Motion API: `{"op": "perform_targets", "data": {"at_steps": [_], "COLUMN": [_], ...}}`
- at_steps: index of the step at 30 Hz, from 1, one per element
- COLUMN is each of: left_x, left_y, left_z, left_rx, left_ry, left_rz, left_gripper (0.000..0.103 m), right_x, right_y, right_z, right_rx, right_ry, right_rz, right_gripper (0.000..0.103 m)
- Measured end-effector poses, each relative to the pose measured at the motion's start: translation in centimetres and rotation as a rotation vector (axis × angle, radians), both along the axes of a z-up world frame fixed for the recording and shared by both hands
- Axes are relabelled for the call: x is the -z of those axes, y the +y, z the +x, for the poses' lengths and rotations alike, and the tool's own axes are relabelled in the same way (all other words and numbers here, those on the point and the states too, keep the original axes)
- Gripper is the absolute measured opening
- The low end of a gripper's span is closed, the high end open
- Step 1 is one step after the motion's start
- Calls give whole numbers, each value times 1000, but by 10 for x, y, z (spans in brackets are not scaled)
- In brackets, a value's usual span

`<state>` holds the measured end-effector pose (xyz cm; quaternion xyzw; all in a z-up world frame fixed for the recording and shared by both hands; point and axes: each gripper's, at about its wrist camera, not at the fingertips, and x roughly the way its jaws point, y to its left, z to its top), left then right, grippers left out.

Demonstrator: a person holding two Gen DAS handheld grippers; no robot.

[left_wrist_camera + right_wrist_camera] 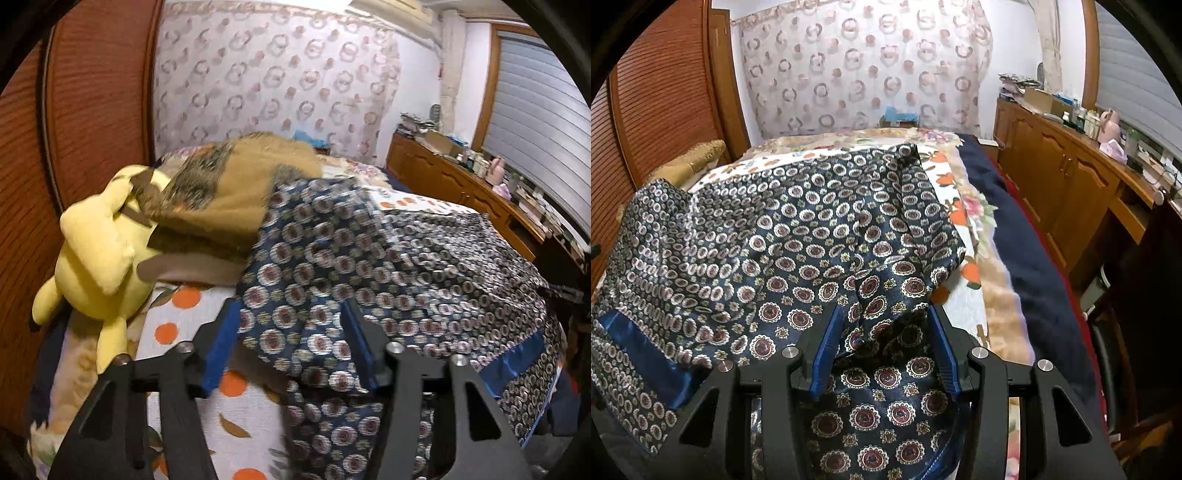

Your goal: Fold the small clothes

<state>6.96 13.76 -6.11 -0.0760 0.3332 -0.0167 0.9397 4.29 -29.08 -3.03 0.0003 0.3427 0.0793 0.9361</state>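
A dark blue silky garment (369, 258) printed with round medallions lies spread and rumpled on the bed; a plain blue band (517, 358) crosses it at the right. My left gripper (291, 325) hovers over its near left corner, jaws apart, cloth lying between the blue pads without being pinched. In the right wrist view the same garment (812, 229) fills the middle, its blue band (635, 343) at the left. My right gripper (884, 321) stands open over a wrinkled fold near the garment's right edge, pads clear of the cloth.
The bed sheet (192, 321) is white with orange fruit. A yellow plush toy (99, 251) and a brown furry blanket (236, 184) lie at the left, against a wooden wardrobe (74, 110). A navy blanket (1008, 221) edges the bed; a cluttered wooden cabinet (1071, 184) runs along the right.
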Motion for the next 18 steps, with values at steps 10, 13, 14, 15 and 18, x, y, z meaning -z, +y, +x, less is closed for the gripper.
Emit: {"op": "perform_targets", "data": {"at_steps": [10,13,14,15,18], "left_x": [19,21,21,20,3], "left_y": [19,18,16,16,4], "left_z": [11,14,13,12,-5], "left_rx": [-26,-13,-1,5,37], "left_ry": [52,64,65,60,6], "left_rz": [-54,-53,-56,-60,-62], "left_gripper": [42,16,4,4,2], "right_x": [6,6,6,6,6], "right_y": [-5,-7,-7,-7,-9], "right_z": [0,1,0,0,-1], "right_rx": [8,4,4,5,7], "right_ry": [-8,-7,-7,-7,-10], "right_rz": [-23,-20,-16,-13,-9], "right_gripper": [49,49,49,49,49]}}
